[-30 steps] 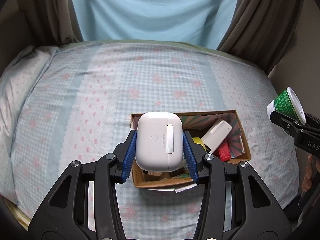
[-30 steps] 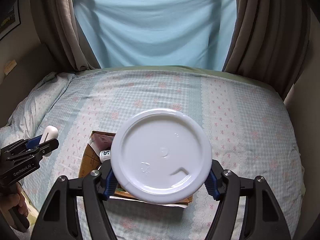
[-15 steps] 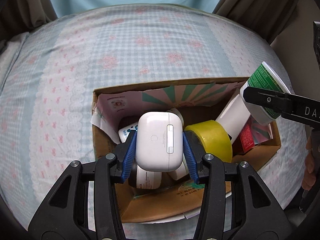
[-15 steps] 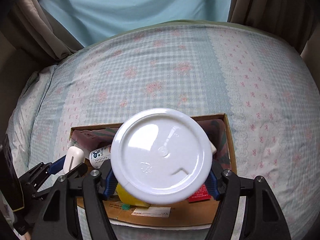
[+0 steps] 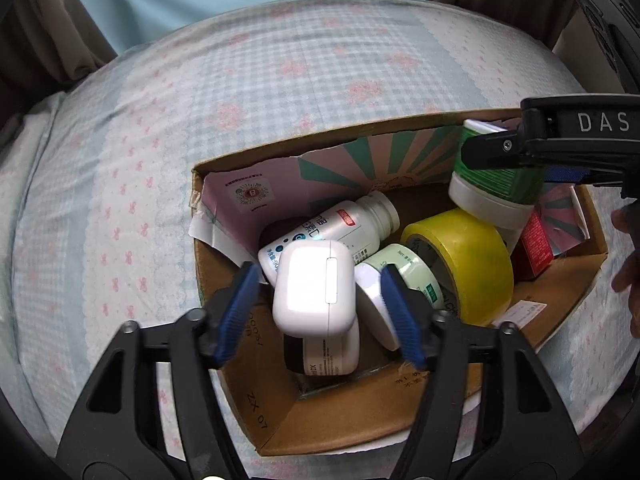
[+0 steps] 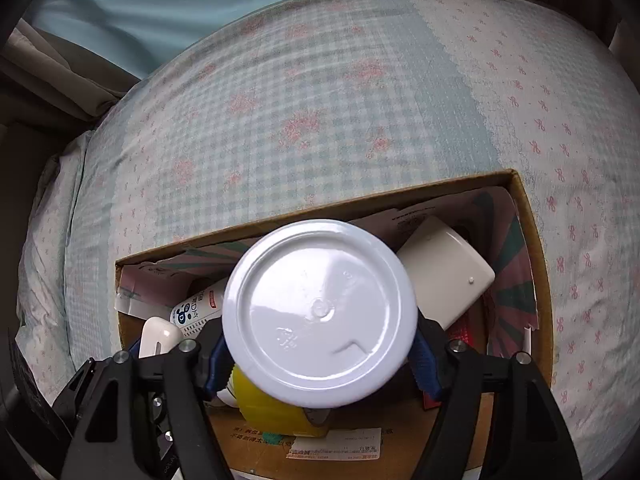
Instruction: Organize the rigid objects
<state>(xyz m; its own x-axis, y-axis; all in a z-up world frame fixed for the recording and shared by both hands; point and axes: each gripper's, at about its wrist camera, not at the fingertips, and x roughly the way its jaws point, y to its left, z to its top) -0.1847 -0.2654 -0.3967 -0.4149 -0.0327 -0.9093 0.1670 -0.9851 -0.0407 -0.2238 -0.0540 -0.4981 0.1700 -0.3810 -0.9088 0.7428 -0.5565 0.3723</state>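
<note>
The left hand-held gripper (image 5: pixel 320 300) has just let go: half a second back its blue pads pinched the white earbud case (image 5: pixel 314 290), and now the jaws stand wide with a clear gap on each side of it. The case lies loose on top of the pill bottles (image 5: pixel 332 232) at the left end of the cardboard box (image 5: pixel 340 412), which sits on the bed (image 5: pixel 200 100) toward its near edge. That item counts as delivered, I'd say.

The right hand-held gripper (image 6: pixel 320 344) has come down too, from well above the bed a second ago to just over the box's right half. It still clamps the green-labelled jar (image 5: pixel 496 180) (only its white lid (image 6: pixel 320 312) shows from that hand's own camera), pads tight against the sides. The jar hangs above the yellow tape roll (image 5: pixel 464 260) and beside a red carton (image 5: pixel 534 246); whether it already touches anything beneath I cannot tell.

So one drop is finished and the other looks about due. The box is crowded, and the jar will likely end up perched on the tape roll, so it may roll when released.
</note>
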